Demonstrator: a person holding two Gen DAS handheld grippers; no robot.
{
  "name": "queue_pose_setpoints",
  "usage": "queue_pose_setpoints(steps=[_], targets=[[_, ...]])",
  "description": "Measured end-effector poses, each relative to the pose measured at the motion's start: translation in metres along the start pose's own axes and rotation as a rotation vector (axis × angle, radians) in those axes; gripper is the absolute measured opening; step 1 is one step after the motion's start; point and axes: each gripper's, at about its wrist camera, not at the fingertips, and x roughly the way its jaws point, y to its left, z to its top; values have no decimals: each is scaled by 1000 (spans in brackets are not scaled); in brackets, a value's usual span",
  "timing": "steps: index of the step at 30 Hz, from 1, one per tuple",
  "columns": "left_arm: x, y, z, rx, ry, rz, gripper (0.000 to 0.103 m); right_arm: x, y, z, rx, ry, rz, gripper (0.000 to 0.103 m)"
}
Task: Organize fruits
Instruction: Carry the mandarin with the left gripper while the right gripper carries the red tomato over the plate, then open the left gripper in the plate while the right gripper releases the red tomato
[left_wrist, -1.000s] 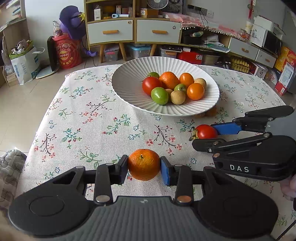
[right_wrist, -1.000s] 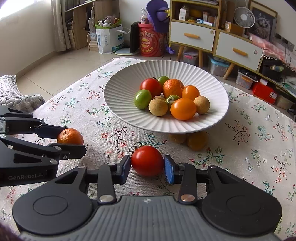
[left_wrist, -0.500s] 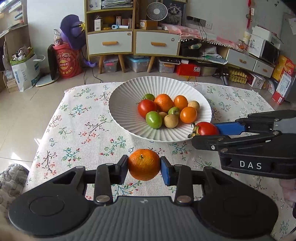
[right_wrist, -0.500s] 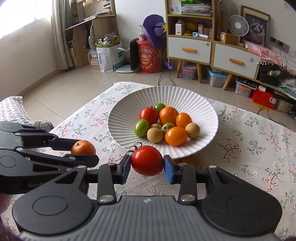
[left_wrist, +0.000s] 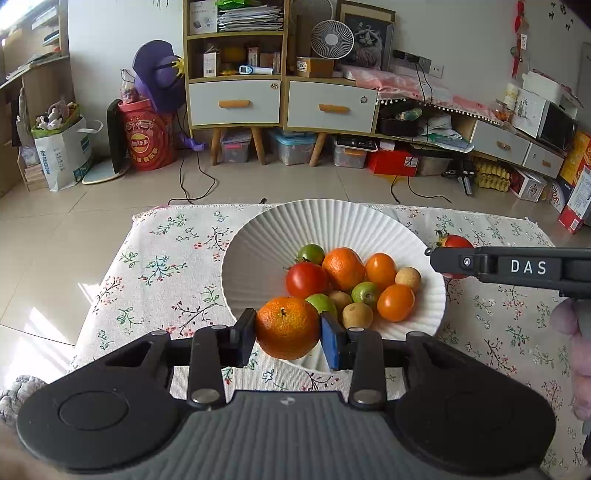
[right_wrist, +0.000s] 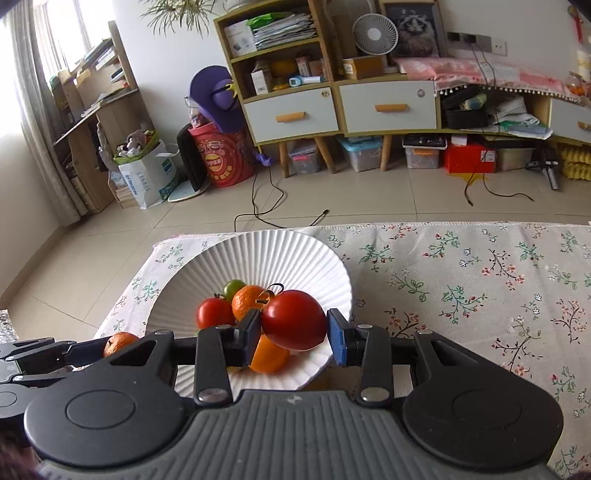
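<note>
Holding: both claws carry fruit above the plate area.
Table (left_wrist: 155, 266): covered by a floral cloth, plate set on it.
Plate (left_wrist: 258, 258): white, ribbed, wide; fruit heaped toward its right half.
Left claw (left_wrist: 288, 332): clenched on the mandarin, both pads pressed to its sides, poised over the plate's near rim.
Right claw (right_wrist: 293, 326): grasping the tomato between its pads, over the plate's near right edge.
Mandarin (left_wrist: 287, 328): orange, stem up, off the table.
Tomato (right_wrist: 294, 319): red, green stalk pointing left and up, off the table; from the left wrist view it sits just past the plate's right rim.
Heap in plate (left_wrist: 343, 268): a tomato, orange fruits, green ones, small tan ones, touching one another.
</note>
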Motion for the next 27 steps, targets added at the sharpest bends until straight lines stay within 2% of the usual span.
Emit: queue_pose_setpoints(steps=[5,11,18,27], targets=[[19,12,10,-27,11,0,31,13,-6,6,-20,18,-15,36],[40,25,22,-77,8,-40,31,29,-4,15,-52,27,26,36],[59,20,31,-93,-14,-81,31,49,-3,18,-46,31,75,36],[70,18,32,-108,-12,-94,32,61,-4,14,-16,55,116,36]])
